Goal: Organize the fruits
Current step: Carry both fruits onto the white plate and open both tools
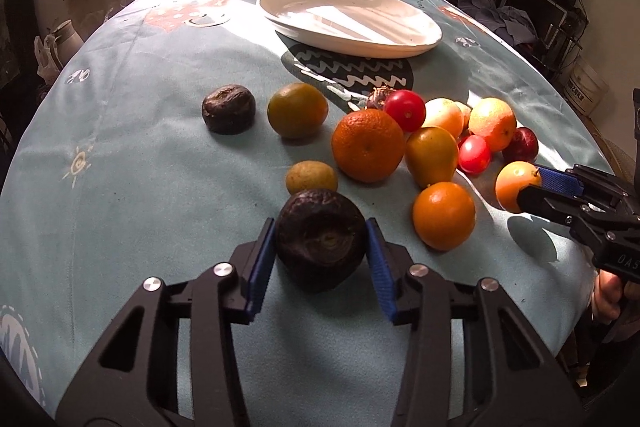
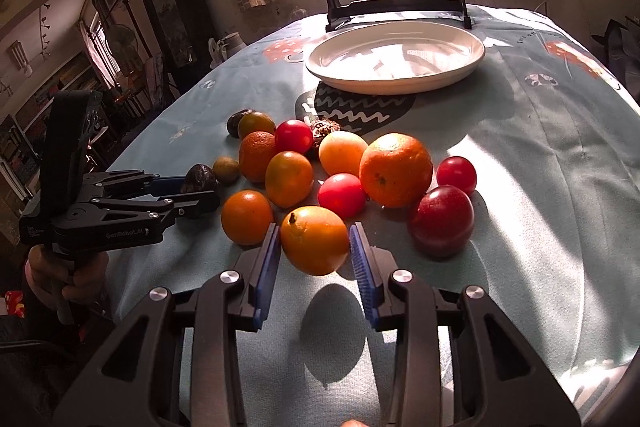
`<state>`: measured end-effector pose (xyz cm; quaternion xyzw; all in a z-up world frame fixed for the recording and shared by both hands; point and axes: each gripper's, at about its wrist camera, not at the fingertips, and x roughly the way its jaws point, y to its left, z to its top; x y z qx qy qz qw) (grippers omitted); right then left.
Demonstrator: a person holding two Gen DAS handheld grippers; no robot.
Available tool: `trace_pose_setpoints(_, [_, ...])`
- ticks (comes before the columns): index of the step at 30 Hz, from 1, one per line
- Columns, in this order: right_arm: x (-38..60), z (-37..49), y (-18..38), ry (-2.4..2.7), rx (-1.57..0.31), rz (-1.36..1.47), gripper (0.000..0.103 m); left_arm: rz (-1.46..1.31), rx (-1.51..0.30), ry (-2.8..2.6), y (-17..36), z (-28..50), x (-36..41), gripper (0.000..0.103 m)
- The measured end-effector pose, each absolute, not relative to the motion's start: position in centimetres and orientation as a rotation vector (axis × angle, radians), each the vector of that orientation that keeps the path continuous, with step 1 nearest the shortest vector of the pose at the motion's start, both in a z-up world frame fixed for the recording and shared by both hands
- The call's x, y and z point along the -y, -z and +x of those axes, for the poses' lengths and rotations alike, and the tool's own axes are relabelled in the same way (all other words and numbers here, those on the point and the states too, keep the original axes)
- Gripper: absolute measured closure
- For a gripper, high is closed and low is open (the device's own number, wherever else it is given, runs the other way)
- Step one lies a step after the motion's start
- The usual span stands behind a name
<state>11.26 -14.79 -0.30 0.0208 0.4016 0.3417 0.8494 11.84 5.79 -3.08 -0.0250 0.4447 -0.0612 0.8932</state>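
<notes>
both grippers grasp fruit on the counter (image 1: 120, 155): left gripper (image 1: 320, 251) fingers clamp the dark wrinkled fruit (image 1: 320, 239), right gripper (image 2: 314, 247) fingers the orange (image 2: 314, 239), the empty plate (image 2: 460, 67) straight ahead beyond the pile

Both cams ride on the grippers, low and close over the table (image 1: 120, 187), angled down toward the far window. Left one sits left, right one right; they share the fruit pile (image 2: 340, 171) and white plate (image 1: 352, 23).
</notes>
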Motion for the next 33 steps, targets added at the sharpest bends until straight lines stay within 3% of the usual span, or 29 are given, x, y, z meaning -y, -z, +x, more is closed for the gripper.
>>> trace_pose_setpoints(5, [15.8, 14.4, -3.4, -0.761, -0.791, 0.133, 0.066, -0.077, -0.856, 0.166, -0.5, 13.7, -6.8, 0.058])
trace_pose_setpoints(11, [14.6, 23.9, -5.0, -0.654, -0.786, 0.112, 0.066, -0.070, -0.833, 0.203, -3.4, 22.6, -6.0, 0.058])
trace_pose_setpoints(18, [11.6, 33.2, -0.6, -0.544, -0.946, 0.004, 0.067, -0.012, -0.958, 0.176, -1.0, 32.9, -3.6, 0.058])
trace_pose_setpoints(25, [10.4, 35.2, 1.4, -0.540, -0.996, -0.045, 0.067, -0.020, -1.032, 0.150, 1.8, 36.1, -3.6, 0.058])
trace_pose_setpoints(27, [10.3, 35.2, 1.3, -0.543, -0.986, -0.045, 0.061, -0.015, -1.035, 0.151, 2.0, 36.3, -3.5, 0.056])
trace_pose_setpoints(29, [10.4, 34.9, 0.9, -0.554, -0.982, -0.032, 0.059, 0.003, -1.013, 0.135, 1.5, 35.9, -3.4, 0.036])
trace_pose_setpoints(33, [11.8, 32.4, -1.3, -0.558, -0.921, 0.008, 0.059, 0.015, -0.930, 0.121, -1.2, 33.3, -3.9, 0.021])
